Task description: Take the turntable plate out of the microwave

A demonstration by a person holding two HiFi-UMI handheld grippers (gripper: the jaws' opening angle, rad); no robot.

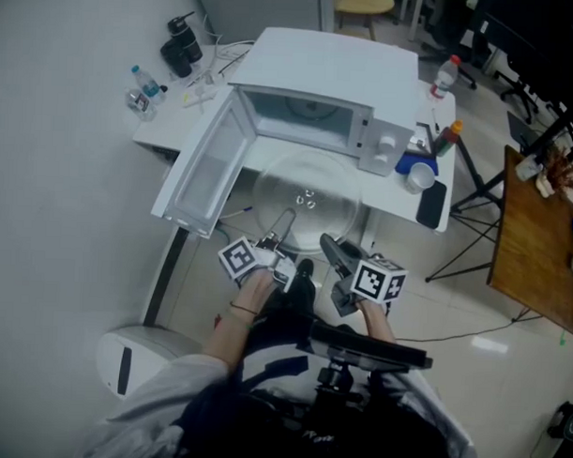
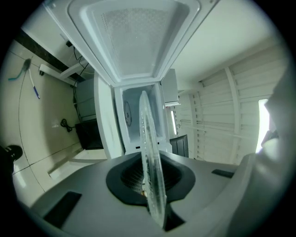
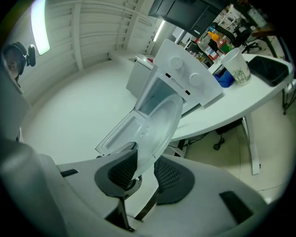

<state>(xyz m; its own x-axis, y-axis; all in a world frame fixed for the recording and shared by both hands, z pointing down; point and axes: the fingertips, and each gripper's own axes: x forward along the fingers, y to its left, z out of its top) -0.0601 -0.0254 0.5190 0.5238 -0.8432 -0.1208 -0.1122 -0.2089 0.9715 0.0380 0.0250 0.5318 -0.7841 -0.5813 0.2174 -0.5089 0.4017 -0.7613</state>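
The clear glass turntable plate (image 1: 306, 201) hangs outside the white microwave (image 1: 315, 93), in front of its empty cavity and beside the open door (image 1: 206, 169). My left gripper (image 1: 285, 220) is shut on the plate's near left rim. In the left gripper view the plate (image 2: 150, 152) stands edge-on between the pads of my left gripper (image 2: 152, 187). My right gripper (image 1: 329, 245) grips the near right rim. The right gripper view shows the plate (image 3: 159, 125) slanting up from the pads of the right gripper (image 3: 141, 173) toward the microwave (image 3: 185, 83).
The microwave stands on a white table (image 1: 390, 206) with a paper cup (image 1: 421, 175), a black phone (image 1: 432, 203) and bottles (image 1: 446, 137) at its right end. Dark bottles (image 1: 183, 39) sit at the far left. A wooden desk (image 1: 539, 251) is on the right, a white bin (image 1: 136, 359) on the floor at left.
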